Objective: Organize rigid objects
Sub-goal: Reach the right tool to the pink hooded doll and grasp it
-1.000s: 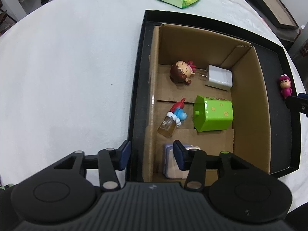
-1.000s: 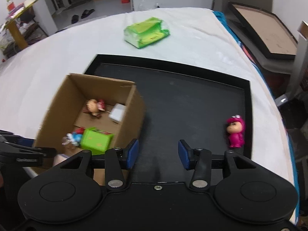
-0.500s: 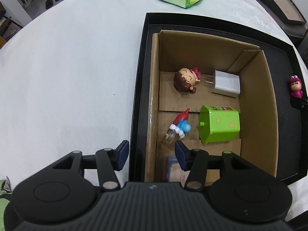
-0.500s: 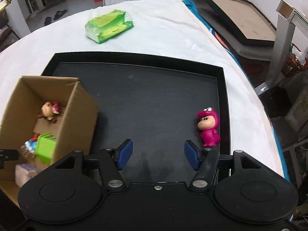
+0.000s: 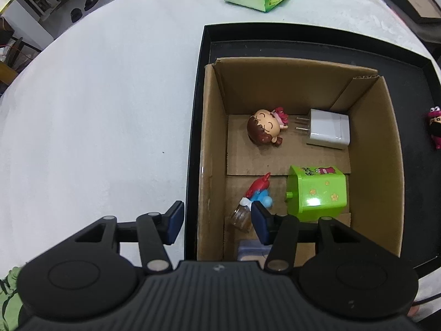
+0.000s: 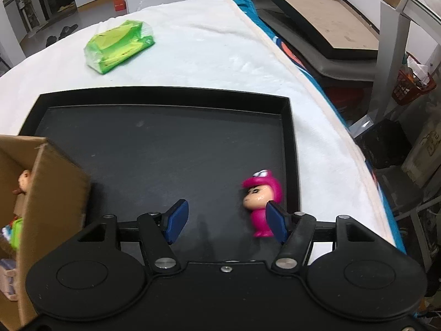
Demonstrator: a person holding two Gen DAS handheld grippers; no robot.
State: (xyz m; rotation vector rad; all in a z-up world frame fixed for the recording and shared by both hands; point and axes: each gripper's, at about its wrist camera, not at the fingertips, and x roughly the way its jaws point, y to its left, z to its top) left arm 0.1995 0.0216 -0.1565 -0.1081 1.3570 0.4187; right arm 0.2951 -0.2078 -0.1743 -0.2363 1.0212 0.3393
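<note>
Right hand-held gripper (image 6: 225,223): jaws parted, holding nothing. The pink figurine (image 6: 261,201) stands on the black tray (image 6: 171,149) at lower right of the frame, just inside the right-hand blue pad; contact cannot be confirmed.

Left hand-held gripper (image 5: 217,222): jaws parted and empty, straddling the left wall of the cardboard box (image 5: 386,165), one pad outside, one inside.

Box contents: brown-haired doll (image 5: 263,130) and white charger plug (image 5: 328,132) at the far end; green toy house (image 5: 317,190) and a small blue-and-red figure (image 5: 257,191) nearer.

A green packet (image 6: 118,45) lies on the white-covered desk (image 5: 96,110), upper left of the right-wrist frame.
</note>
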